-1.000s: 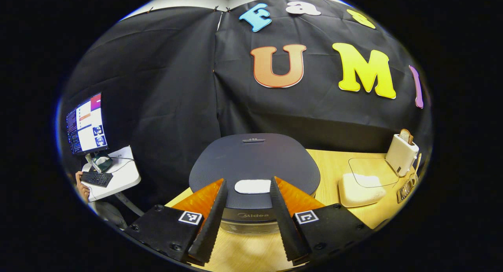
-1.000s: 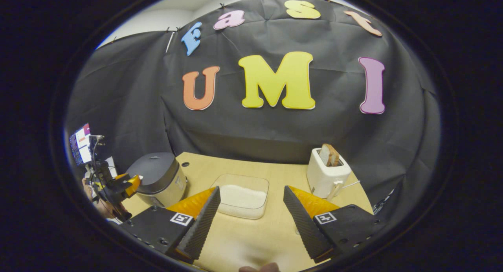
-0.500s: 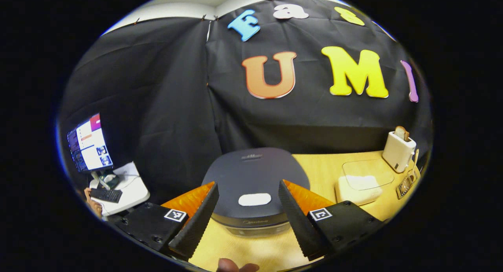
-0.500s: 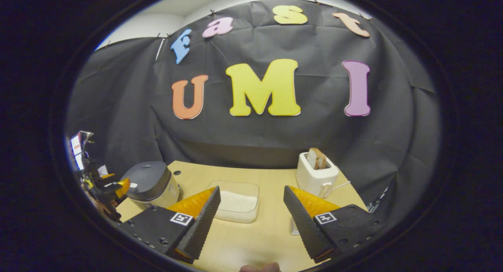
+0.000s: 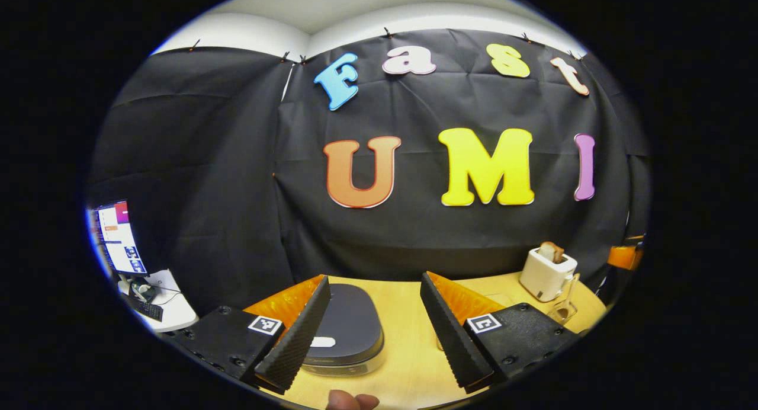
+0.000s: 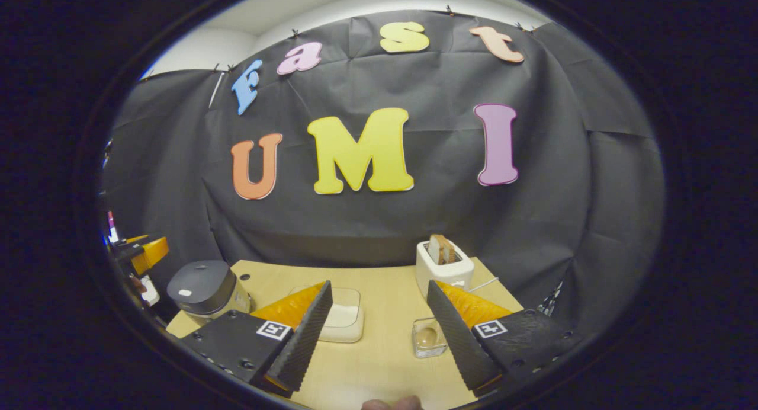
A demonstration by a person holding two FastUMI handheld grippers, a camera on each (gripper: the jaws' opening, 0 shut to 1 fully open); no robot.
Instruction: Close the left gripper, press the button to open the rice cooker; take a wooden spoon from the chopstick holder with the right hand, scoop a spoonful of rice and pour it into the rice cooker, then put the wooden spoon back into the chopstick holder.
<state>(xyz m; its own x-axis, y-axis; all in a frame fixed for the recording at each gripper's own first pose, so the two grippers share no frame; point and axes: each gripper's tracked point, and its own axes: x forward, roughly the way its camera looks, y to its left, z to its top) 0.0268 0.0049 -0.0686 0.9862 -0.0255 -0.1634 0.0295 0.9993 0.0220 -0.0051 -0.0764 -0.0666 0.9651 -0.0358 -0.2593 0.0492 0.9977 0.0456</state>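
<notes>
The step in hand is judged to be the first one, since the dark grey round-cornered rice cooker (image 5: 346, 330) is seen with its lid down; in the left gripper view it sits on the pale wooden surface (image 5: 402, 351) at about 6 o'clock, partly behind the left-hand finger, with its small white oval button (image 5: 323, 342) at the near edge of the lid. The left gripper (image 5: 373, 333) is held with its fingers spread wide and nothing between them, well apart from the cooker; they should be pressed together first, so that one blunt tip is offered, then brought down squarely over the button and pushed straight, not at a slant, lest the tip slide off the smooth lid. The right gripper (image 6: 379, 336) is likewise held with fingers spread and empty; in its view the cooker (image 6: 204, 288) stands at 8 o'clock, the shallow clear plastic tray of white rice (image 6: 343, 318) lies near 6 o'clock, and the clear holder (image 6: 427, 337) with what looks like the wooden spoon's bowl in it sits just beside the right-hand finger; the white toaster with bread (image 6: 444, 265) stands behind it; the right gripper is best kept clear until the lid has sprung open.
</notes>
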